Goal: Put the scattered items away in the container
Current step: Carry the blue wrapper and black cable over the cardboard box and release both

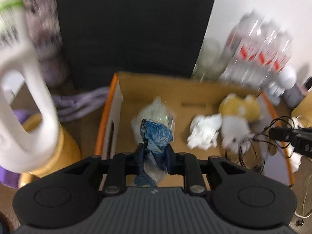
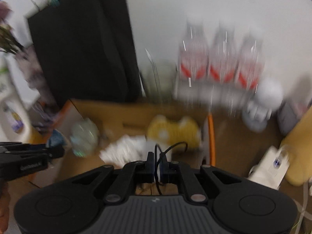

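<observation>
Both frames blurry. Left tool (image 1: 155,152) is pinching a crinkly blue-and-clear plastic wrapper (image 1: 156,136), jaws nearly closed on it, hanging over the open corrugated cardboard box (image 1: 156,81). Lying inside the box: a crumpled white paper wad (image 1: 204,132), a soft yellow-and-white plush toy (image 1: 239,109), a clear plastic bottle (image 1: 156,111). Right tool (image 2: 157,162) is clamping a thin black cable (image 2: 171,146), jaws almost together, just above the box's near edge. Shrink-wrapped water bottles (image 2: 220,62) are standing behind.

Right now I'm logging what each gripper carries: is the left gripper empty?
No: the left gripper has its jaws closed on a blue crumpled wrapper, held above the cardboard box.
</observation>
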### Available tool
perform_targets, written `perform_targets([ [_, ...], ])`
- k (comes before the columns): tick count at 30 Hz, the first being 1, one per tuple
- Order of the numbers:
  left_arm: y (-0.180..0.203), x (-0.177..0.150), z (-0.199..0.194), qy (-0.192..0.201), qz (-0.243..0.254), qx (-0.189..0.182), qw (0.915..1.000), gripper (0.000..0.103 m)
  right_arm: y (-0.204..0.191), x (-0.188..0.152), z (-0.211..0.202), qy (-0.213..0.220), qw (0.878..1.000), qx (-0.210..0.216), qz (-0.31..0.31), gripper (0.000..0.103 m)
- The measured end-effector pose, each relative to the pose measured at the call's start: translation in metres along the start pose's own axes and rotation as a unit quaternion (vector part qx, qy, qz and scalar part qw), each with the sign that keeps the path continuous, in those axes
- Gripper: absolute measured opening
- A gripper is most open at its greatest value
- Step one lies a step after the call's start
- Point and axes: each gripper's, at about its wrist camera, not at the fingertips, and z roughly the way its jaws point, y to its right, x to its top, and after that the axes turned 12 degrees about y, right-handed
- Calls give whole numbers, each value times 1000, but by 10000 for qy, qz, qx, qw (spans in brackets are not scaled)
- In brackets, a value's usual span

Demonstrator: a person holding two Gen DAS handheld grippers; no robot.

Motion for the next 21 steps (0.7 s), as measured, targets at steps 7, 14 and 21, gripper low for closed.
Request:
perform_targets([
  [7,0,-15,40,-616,150,146,9979,22,-1,-32,53,-784,9962,200,318,10],
  [14,4,-13,45,-938,119,218,9953,52,-2,-35,67,-1318,9897,15,550,41],
  [21,16,13,-18,-628,378,83,9973,87,-9,-16,17,-1237,9907,99,550,52],
])
